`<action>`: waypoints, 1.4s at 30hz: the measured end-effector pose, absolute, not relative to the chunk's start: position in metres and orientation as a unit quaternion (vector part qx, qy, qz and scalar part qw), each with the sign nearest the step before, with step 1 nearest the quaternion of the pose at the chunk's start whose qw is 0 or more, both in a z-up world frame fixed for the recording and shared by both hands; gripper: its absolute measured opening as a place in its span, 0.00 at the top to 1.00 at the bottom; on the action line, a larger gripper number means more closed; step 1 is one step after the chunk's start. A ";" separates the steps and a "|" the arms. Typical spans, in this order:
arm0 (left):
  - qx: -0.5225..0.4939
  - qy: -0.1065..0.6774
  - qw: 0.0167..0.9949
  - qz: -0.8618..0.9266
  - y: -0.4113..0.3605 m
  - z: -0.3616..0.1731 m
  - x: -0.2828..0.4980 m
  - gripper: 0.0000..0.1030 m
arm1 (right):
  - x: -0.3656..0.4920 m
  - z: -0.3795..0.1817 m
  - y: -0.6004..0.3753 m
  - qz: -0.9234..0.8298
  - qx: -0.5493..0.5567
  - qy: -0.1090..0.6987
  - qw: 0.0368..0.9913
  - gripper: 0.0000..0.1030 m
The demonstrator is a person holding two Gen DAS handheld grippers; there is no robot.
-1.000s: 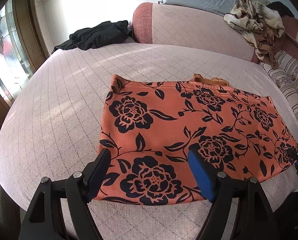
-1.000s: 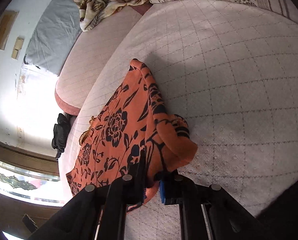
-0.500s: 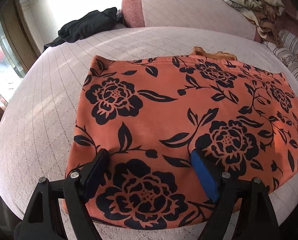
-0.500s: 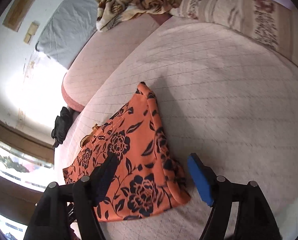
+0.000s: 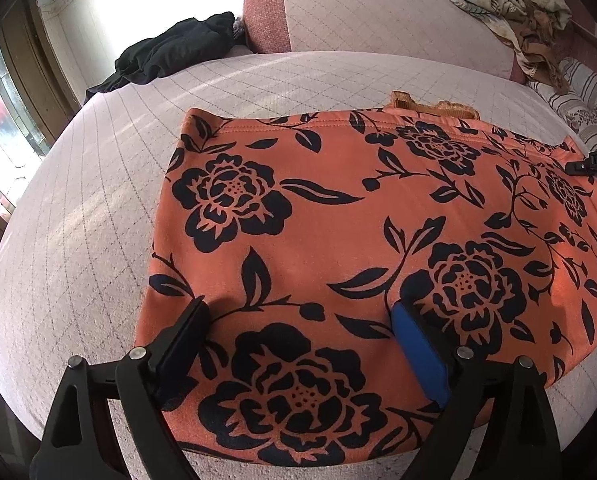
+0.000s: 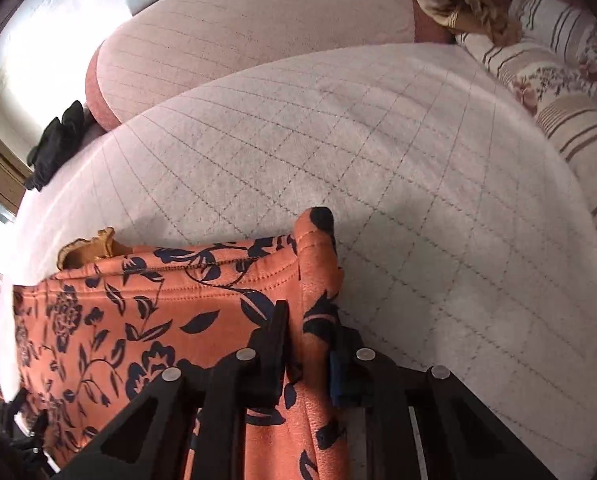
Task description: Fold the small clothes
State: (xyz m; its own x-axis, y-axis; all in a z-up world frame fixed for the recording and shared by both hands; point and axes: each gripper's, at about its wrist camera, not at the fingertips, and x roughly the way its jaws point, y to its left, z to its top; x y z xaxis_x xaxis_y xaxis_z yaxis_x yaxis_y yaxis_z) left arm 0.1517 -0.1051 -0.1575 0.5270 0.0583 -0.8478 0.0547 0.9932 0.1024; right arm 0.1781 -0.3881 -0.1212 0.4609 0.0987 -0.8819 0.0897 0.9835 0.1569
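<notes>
My left gripper (image 5: 298, 328) is opening above the orange floral garment (image 5: 338, 220); my right gripper (image 6: 308, 344) closes, pinching its corner. Black clothing (image 5: 170, 50) lies at the bed's (image 5: 78, 200) far edge.

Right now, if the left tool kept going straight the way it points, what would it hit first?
Most likely the orange floral garment lying flat on the pink quilted bed. The left tool, its jaws opening, already sits low over the cloth's near part, though the exact gap is hard to judge.
</notes>
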 end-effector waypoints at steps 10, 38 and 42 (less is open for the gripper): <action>0.064 0.484 0.872 0.003 -0.106 -0.157 0.150 0.09 | 0.151 -0.081 -0.369 -0.084 0.015 0.466 0.881 0.81; 0.057 0.485 0.872 -0.003 -0.104 -0.154 0.150 0.09 | 0.079 -0.010 -0.339 -0.010 0.087 0.395 0.914 0.18; 0.028 0.471 0.882 -0.001 -0.090 -0.133 0.140 0.10 | 0.075 -0.078 -0.337 0.110 0.230 0.465 0.848 0.18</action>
